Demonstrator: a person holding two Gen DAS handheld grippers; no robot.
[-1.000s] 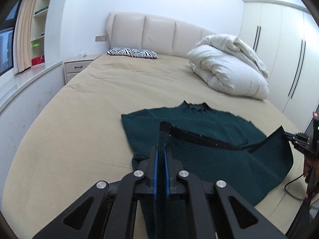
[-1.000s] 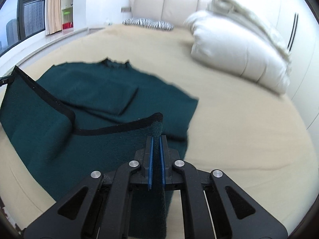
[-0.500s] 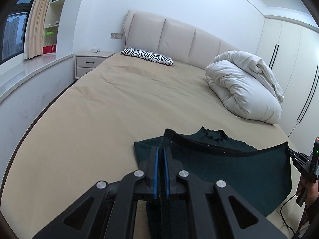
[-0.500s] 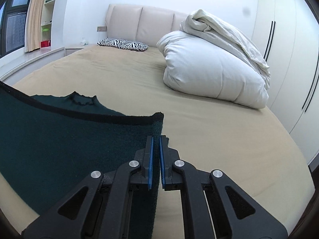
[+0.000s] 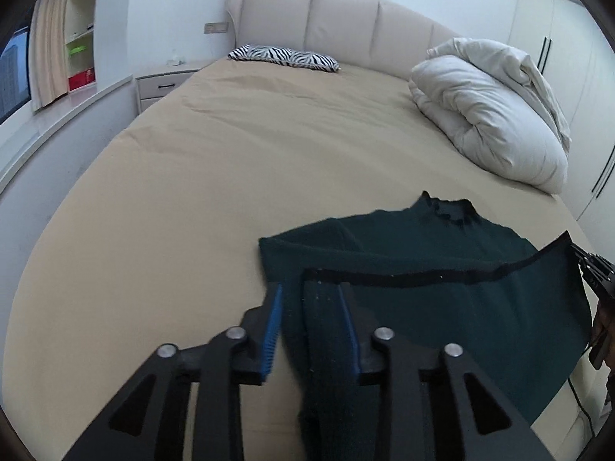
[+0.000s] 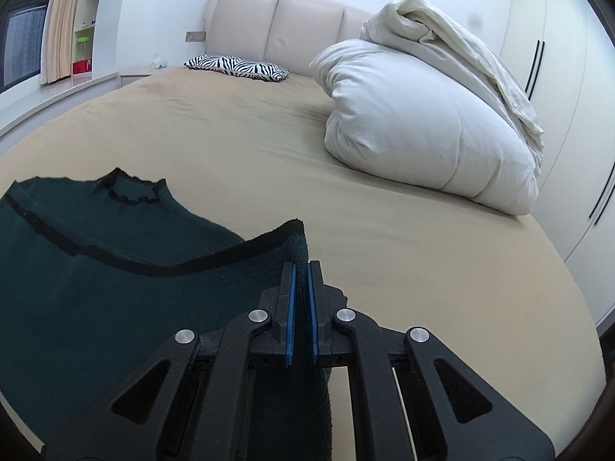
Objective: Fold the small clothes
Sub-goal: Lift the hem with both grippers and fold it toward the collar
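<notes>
Sweater (image 5: 442, 269), dark green, lies on the beige bed (image 5: 230, 161) with its hem edge lifted over the body toward the collar. Left gripper (image 5: 313, 319) is opening now, the hem corner loose between its blue pads and no longer pinched. Right gripper (image 6: 301, 296) clamps the other hem corner tight. To land this fold well, I'd say the right corner should be set down level with the left one before release, keeping the black-trimmed hem straight and unwrinkled.
</notes>
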